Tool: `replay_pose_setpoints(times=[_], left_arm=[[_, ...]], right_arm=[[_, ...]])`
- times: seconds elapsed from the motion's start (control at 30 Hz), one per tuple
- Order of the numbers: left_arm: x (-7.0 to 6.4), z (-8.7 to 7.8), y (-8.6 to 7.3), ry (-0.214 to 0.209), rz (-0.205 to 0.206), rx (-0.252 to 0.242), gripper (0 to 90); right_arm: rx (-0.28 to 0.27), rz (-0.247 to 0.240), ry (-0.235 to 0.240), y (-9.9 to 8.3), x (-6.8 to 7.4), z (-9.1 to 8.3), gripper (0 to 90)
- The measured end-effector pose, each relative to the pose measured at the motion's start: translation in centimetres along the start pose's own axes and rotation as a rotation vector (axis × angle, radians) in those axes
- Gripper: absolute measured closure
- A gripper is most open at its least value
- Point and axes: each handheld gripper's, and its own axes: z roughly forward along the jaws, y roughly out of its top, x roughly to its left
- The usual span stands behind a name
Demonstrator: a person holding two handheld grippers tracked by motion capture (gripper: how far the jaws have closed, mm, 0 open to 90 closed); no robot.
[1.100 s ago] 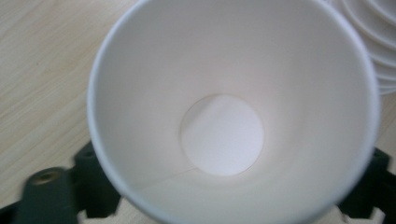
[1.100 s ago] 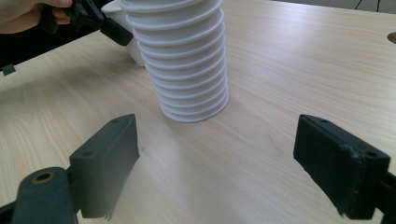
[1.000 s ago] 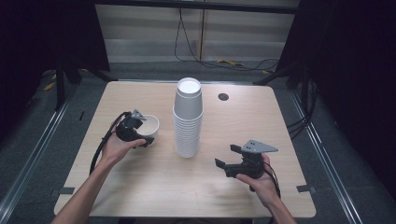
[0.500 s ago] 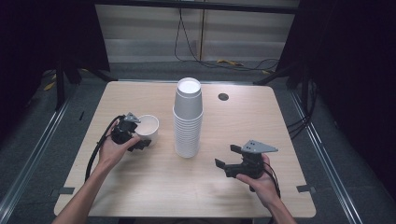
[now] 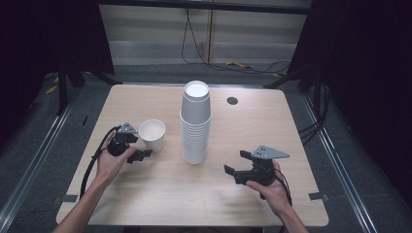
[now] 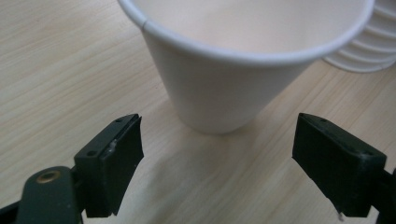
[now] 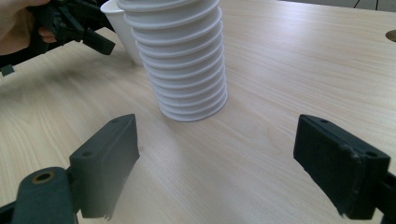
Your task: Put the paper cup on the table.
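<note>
High view: overhead, faces forward-down over whole worktop [image 5: 145, 194]. Left gripper view: low, very near single cup [image 6: 243, 70]. Right gripper view: low, near cup stack [image 7: 182, 60]. All share cup and stack.

You are at a light wood-grain counter [image 5: 145, 204] with a small dark round hole [image 5: 232, 100] near its far edge. Grey floor [image 5: 39, 141] surrounds it, dark curtains [image 5: 43, 39] hang at both sides, and cables [image 5: 194, 48] trail down the pale back wall [image 5: 145, 34].
</note>
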Motion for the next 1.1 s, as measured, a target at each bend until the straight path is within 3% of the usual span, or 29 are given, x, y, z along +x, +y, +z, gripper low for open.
replay_pose_setpoints(times=[0.43, 0.73, 0.93, 1.0, 1.1], left_arm=[[-1.1, -1.6, -1.5, -0.018, -0.043, -0.134, 15.8], [-3.5, -2.5, -2.0, -0.053, -0.064, -0.179, 15.8], [-4.9, -3.5, -2.4, -0.043, -0.032, -0.232, 15.9], [-5.3, -3.8, -2.4, -0.059, -0.056, -0.262, 15.9], [-6.1, -4.0, -2.5, -0.072, -0.055, -0.271, 15.9]], right_arm=[[-0.009, 0.01, -0.003, -0.1, -0.2, 0.2, 14.0], [-0.004, 0.024, -0.001, -0.1, -0.3, 0.0, 14.0], [0.01, 0.027, 0.012, -0.2, -0.2, 0.2, 14.0], [0.012, 0.023, 0.013, -0.2, -0.2, 0.2, 13.9], [0.014, 0.027, 0.018, -0.2, -0.2, 0.2, 13.8]])
